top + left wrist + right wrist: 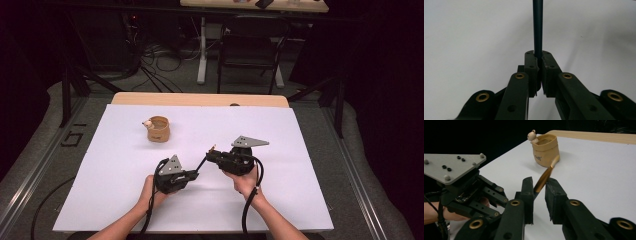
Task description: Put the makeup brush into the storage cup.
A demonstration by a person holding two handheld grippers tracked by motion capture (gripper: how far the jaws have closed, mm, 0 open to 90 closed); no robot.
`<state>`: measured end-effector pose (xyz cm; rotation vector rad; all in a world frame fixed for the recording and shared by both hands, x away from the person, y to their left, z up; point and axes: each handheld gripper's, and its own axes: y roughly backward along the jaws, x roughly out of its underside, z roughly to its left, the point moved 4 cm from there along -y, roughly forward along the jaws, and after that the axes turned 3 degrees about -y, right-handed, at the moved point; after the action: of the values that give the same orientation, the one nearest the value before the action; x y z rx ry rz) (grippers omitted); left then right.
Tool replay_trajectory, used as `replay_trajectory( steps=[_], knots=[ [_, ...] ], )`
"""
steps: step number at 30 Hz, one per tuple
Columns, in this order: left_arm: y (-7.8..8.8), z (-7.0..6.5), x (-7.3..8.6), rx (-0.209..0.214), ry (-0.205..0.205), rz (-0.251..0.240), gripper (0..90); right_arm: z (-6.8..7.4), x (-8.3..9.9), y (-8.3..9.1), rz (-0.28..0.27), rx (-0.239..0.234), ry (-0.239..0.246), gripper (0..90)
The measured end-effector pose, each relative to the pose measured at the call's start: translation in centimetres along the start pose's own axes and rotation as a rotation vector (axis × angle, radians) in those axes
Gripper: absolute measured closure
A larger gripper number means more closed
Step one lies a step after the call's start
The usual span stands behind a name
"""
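A: On the big white sheet (280, 200) that covers the table, what is the work now?

B: I judge it is pulling a pen apart, the body from its cap. The left gripper (538, 58) is clamped tight on the dark pen (537, 27), which stands straight out between its jaws. The right gripper (539, 185) has its jaws pressed together on the golden end of the pen (547, 175), as far as I can see. In the high view the pen (202, 162) bridges the two grippers above the sheet, near its middle.

A: And the small tan pot (158, 128)?

B: It stands upright, well apart, farther back and to the left. Maybe the pen goes there later; I cannot be sure.

A: How to do this step well?

B: Keep the left hand (150, 192) quiet and pull the right hand (246, 182) straight along the line of the pen, not sideways. A bent pull could make the thin golden end slip out, because the right jaws hold it only at their tips.
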<state>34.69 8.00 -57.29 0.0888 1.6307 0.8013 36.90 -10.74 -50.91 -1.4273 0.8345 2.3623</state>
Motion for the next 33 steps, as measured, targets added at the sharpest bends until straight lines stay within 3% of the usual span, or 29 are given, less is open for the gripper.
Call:
replay_trajectory(
  steps=[6, 15, 21, 22, 24, 33],
  knots=[
    [-0.4, -0.4, 0.0, 0.017, -0.022, 0.014, 82.3, 0.9, -0.1, -0.1, 0.008, -0.046, 0.024, 83.7],
    [-0.7, -0.7, -0.2, 0.020, -0.044, 0.019, 81.3, 1.7, -0.2, -0.2, 0.013, -0.057, 0.060, 84.3],
    [-0.9, -1.0, -0.2, 0.022, -0.057, 0.032, 75.7, 2.1, -0.2, -0.2, 0.014, -0.068, 0.079, 84.3],
    [-1.0, -1.0, -0.3, 0.024, -0.055, 0.043, 66.5, 2.2, -0.2, -0.2, 0.012, -0.069, 0.082, 84.3],
    [-1.1, -1.0, -0.3, 0.027, -0.054, 0.042, 59.2, 2.3, -0.2, -0.1, 0.026, -0.065, 0.088, 84.3],
    [0.0, -0.5, -1.6, 0.038, 0.008, -0.034, 35.5, 2.3, 0.0, -0.3, 0.031, -0.027, 0.137, 84.3]
  ],
)
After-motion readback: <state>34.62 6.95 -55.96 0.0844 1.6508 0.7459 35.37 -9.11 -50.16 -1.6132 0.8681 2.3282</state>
